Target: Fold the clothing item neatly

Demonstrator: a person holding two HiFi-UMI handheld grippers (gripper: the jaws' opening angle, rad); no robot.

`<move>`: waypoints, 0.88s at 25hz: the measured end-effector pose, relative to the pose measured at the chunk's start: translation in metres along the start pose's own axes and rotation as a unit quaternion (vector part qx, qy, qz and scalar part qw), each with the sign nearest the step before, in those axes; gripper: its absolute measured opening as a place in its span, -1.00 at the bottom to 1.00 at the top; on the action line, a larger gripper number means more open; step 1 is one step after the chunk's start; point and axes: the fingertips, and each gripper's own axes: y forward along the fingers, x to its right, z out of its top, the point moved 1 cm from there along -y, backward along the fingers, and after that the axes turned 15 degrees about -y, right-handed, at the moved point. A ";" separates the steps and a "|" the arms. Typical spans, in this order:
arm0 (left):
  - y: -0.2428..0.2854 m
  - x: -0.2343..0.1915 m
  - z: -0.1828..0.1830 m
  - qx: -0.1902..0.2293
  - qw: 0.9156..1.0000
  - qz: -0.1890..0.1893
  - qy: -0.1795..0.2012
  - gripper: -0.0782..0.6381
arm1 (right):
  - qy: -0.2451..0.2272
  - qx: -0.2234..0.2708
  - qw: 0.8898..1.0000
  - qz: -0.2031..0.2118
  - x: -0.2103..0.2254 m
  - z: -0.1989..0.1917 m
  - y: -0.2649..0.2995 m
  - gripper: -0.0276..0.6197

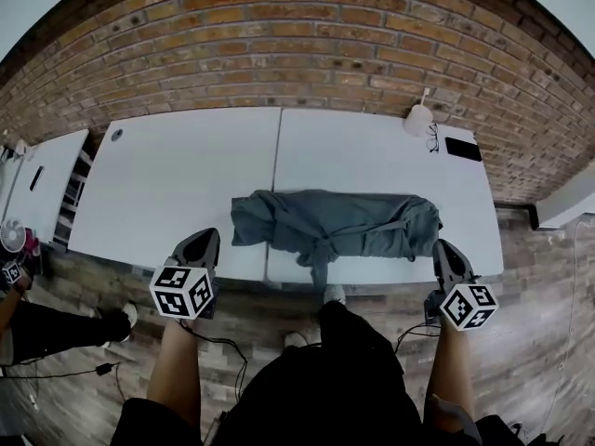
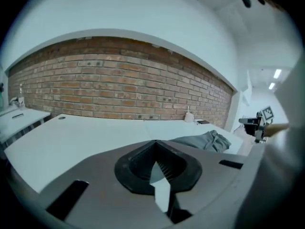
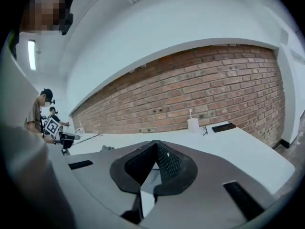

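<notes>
A grey-green garment (image 1: pixel 337 222) lies crumpled and spread sideways near the front edge of the white table (image 1: pixel 177 184), one strip hanging over the edge. My left gripper (image 1: pixel 205 239) hovers shut and empty just in front of the table edge, left of the garment. My right gripper (image 1: pixel 445 248) is held shut and empty off the garment's right end. In the left gripper view the jaws (image 2: pixel 155 144) meet with nothing between them, and the garment (image 2: pixel 205 140) lies beyond to the right. The right gripper (image 3: pixel 155 144) likewise shows jaws closed on nothing.
A white cup (image 1: pixel 418 119), glasses (image 1: pixel 433 137) and a black phone (image 1: pixel 463 149) sit at the table's far right. A brick wall (image 1: pixel 297 45) stands behind it. A second white table (image 1: pixel 37 189) is at the left, where another person (image 1: pixel 37 328) holds a gripper.
</notes>
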 end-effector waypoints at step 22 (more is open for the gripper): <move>-0.151 0.190 -0.157 -0.014 0.999 0.022 0.019 -0.79 | -0.059 -0.059 0.995 0.050 0.004 -0.082 -0.221 -0.92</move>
